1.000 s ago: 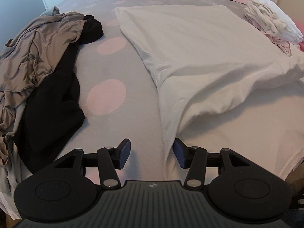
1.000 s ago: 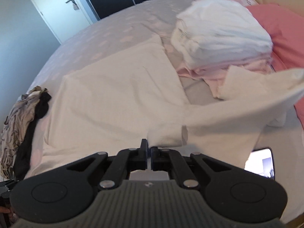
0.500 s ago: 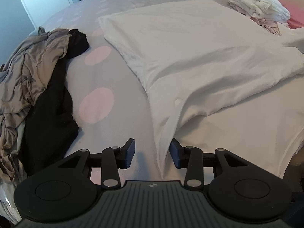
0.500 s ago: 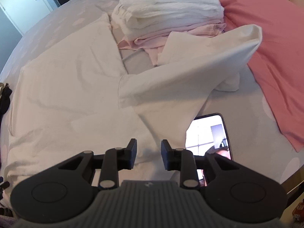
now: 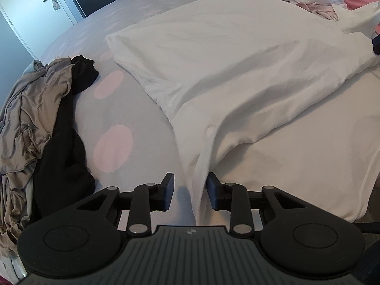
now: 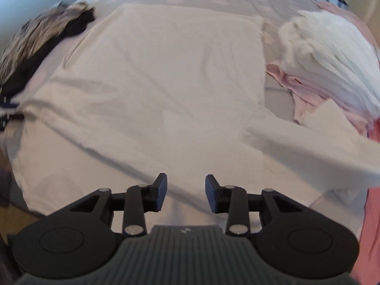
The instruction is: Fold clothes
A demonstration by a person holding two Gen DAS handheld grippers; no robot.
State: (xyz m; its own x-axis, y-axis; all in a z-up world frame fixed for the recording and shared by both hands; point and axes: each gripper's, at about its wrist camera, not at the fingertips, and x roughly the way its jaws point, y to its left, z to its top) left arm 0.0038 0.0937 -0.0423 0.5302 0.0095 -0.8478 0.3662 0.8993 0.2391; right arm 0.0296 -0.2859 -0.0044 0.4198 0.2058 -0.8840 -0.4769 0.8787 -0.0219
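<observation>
The white shirt (image 5: 249, 66) lies spread on the bed (image 5: 133, 109). The left gripper (image 5: 190, 193) has been closing — a raised fold at 12 o'clock stands between its jaws, unpinched. The right gripper (image 6: 186, 193) has been opening — nothing held.

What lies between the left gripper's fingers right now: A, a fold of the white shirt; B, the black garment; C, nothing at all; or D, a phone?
A: in the left wrist view a raised fold of the white shirt runs down between the left gripper fingers.
</observation>
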